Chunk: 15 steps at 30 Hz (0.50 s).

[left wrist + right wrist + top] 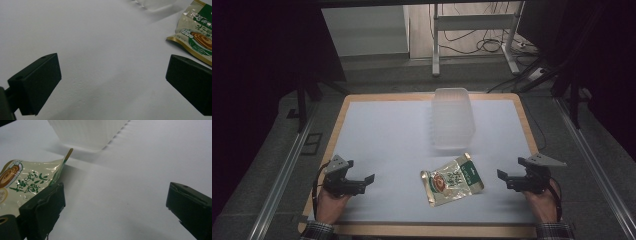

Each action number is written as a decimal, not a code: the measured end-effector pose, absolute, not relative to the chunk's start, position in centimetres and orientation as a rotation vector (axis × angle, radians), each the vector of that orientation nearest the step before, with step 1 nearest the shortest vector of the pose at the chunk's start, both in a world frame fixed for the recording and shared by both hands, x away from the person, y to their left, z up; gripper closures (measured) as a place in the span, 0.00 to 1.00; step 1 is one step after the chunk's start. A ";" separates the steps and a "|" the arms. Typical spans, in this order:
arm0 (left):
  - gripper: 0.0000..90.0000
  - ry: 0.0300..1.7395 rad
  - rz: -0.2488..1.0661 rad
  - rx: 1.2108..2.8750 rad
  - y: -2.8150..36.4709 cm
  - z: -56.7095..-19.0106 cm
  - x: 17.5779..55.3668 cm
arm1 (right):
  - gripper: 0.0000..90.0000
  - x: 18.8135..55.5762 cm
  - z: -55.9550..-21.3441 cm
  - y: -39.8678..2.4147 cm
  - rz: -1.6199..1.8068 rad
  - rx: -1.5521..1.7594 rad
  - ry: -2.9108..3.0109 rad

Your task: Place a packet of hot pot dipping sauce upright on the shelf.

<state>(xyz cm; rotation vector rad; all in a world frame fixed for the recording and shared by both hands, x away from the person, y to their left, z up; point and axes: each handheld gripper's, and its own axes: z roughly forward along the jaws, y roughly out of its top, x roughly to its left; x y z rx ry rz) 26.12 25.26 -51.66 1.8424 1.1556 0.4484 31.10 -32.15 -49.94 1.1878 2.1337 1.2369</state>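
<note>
Dim room, cables on the floor at the back, and a desk [377, 130] with a white top and a wooden edge. From the high view, a green and gold snack packet [452, 179] lies flat near the front of the desk, and a clear plastic tub [454, 118] sits just behind the packet, not touching it. The left hand-held gripper [362, 182] is well off to the left of the packet, the right hand-held gripper [507, 179] close on its right, both pointing in at it, each in a hand with a plaid cuff.

Left gripper view: jaws spread wide over bare white desk, nothing between them, so it's released. The packet [197, 32] is up in the right corner, past the right jaw.

Right gripper view: jaws also wide apart and empty, released too. The packet [27, 182] lies just behind the left jaw, with one corner curling up, and the tub [87, 132] stands beyond the packet.
</note>
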 end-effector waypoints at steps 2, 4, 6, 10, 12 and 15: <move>0.02 1.151 0.488 1.835 25.5 -52.0 26.1 | 0.03 31.1 -50.0 -32.1 1.240 1.178 2.140; 0.01 1.156 0.512 1.833 25.6 -52.3 26.1 | 0.02 31.1 -50.1 -32.1 1.245 1.180 2.146; 0.01 1.175 0.507 1.808 25.7 -52.6 26.3 | 0.02 31.1 -50.1 -32.0 1.257 1.181 2.156; 0.01 1.167 0.514 1.803 25.6 -52.7 26.4 | 0.02 30.9 -50.1 -31.7 1.243 1.164 2.171; 0.02 1.145 0.545 1.816 25.5 -52.8 26.4 | 0.02 31.0 -50.2 -31.7 1.240 1.163 2.181; 0.05 1.147 0.570 1.855 25.2 -52.9 26.5 | 0.02 31.0 -50.2 -31.7 1.236 1.165 2.185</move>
